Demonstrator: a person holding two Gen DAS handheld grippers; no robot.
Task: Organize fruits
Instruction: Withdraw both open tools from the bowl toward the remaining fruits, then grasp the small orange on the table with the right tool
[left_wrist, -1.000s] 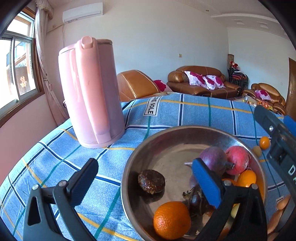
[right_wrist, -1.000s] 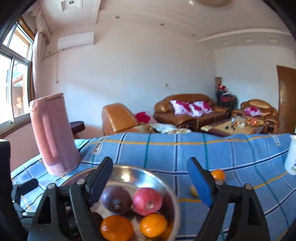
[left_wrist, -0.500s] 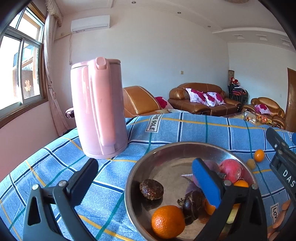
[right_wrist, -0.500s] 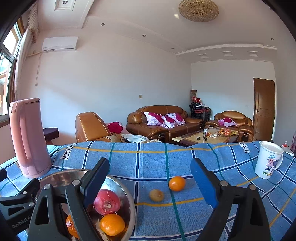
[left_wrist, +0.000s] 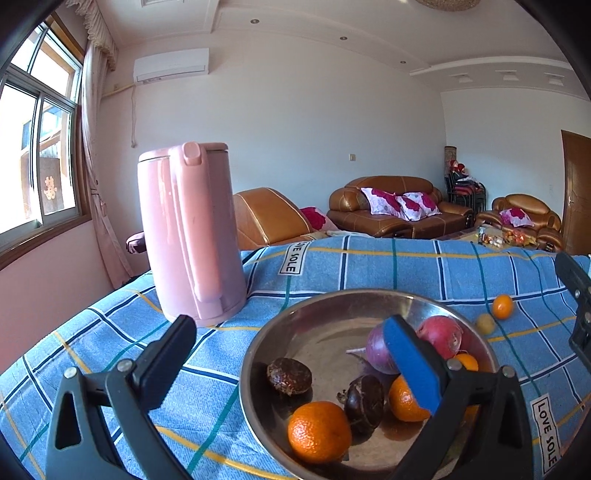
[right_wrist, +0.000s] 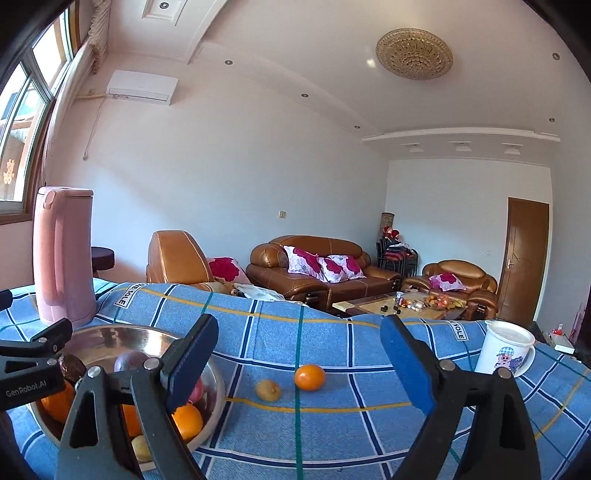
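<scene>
The right tool (right_wrist: 295, 365) is standing wide apart with nothing between its blue pads, and it is pointing almost level over the table (right_wrist: 332, 435) toward two loose fruits. The small orange (right_wrist: 310, 377) and the yellowish fruit (right_wrist: 268, 390) are lying just beside each other on the blue checked cloth, apart from the steel bowl (left_wrist: 280, 332), which is already carrying oranges, a red fruit, a purple one and two dark wrinkled ones.

The step in hand is probably the fetching of one of these two fruits. To do it well, the person is needing to tip the right tool downward and choose one fruit only, so that the second is not being knocked away; both are round and are likely rolling easily on the cloth. The orange, as the farther one, is perhaps better taken from its free right side. The yellowish fruit is too small in these views to name.

The left tool (left_wrist: 291, 358) is also released and empty, hanging above the bowl's near rim. The mug (right_wrist: 504, 349) is standing well apart on the right.
</scene>
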